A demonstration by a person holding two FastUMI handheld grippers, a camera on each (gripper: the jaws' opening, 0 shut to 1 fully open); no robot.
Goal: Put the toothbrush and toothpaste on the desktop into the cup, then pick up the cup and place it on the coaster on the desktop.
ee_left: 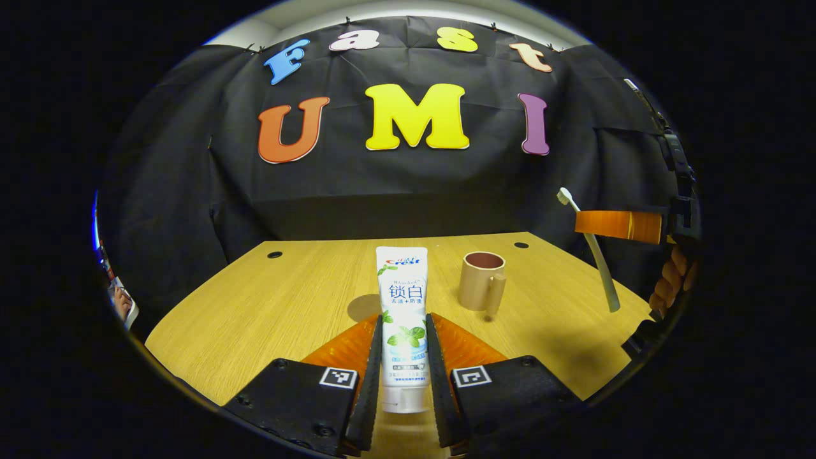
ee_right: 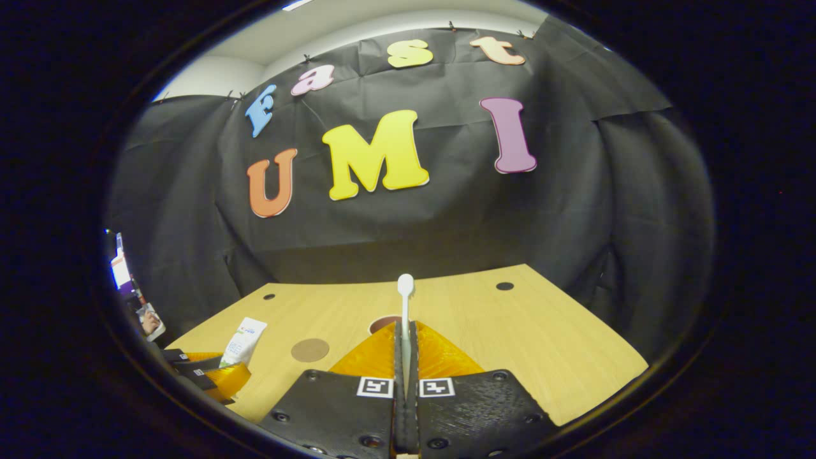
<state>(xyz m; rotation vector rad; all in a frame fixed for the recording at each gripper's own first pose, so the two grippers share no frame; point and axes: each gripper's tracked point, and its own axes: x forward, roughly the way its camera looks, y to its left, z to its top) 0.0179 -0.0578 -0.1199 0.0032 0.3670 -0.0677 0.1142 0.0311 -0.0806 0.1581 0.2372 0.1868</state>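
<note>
Left gripper (ee_left: 404, 357) clamped on upright toothpaste (ee_left: 403, 312); right gripper (ee_right: 406, 347) clamped on upright toothbrush (ee_right: 405, 306), both above desktop (ee_left: 268, 299).

Worktop (ee_left: 268, 299): broad bare wood to the left and front, open for a pass. Right half in the right gripper view likewise bare out to the edge.

Obstacles on the surface: cup (ee_left: 482, 280) upright mid-worktop, mouth open upward, handle toward the camera; flat round coaster (ee_right: 310, 349) lying left of it, well apart, low enough to pass over.

Air above the cup is crowded. Left claw (ee_left: 404, 363) carries the toothpaste (ee_left: 403, 319) upright, just left of the cup. Right claw (ee_right: 406, 357) carries the toothbrush (ee_left: 590, 252) tilted, head up, to the cup's right. Gap between the two claws sits over the cup.

Black cloth wall closes the far edge.
</note>
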